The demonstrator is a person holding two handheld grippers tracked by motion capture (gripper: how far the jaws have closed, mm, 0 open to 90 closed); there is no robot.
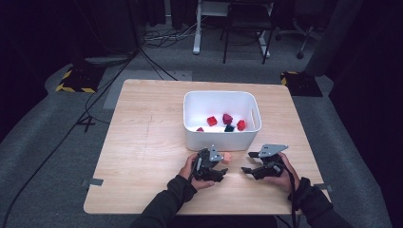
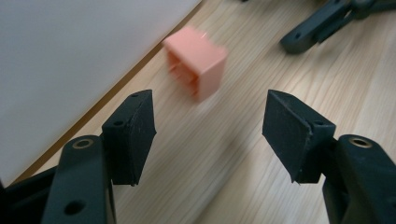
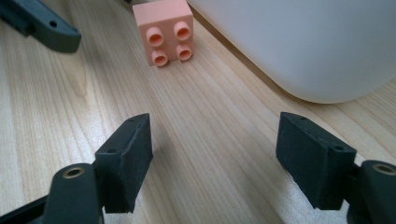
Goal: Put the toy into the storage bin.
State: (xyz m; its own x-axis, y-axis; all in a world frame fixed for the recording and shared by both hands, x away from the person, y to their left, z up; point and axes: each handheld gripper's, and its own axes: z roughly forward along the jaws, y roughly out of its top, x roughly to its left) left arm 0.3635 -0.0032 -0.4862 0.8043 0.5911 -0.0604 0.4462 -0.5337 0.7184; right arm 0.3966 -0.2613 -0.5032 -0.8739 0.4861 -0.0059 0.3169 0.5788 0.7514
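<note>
Brick on table, just beside bin, ahead of left gripper.
Both jaw pairs stand apart, empty; right gripper is held low, facing the brick.

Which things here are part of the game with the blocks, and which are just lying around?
Part of it: pink block, white bin, red blocks in it, left gripper, right gripper.
Just around: chair, floor cables.

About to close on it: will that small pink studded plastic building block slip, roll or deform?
The small pink studded plastic building block looks rigid, so probably won't deform. Its flat, boxy faces suggest no rolling. Smooth plastic and small size: likely light, may skid on the wooden table.
</note>
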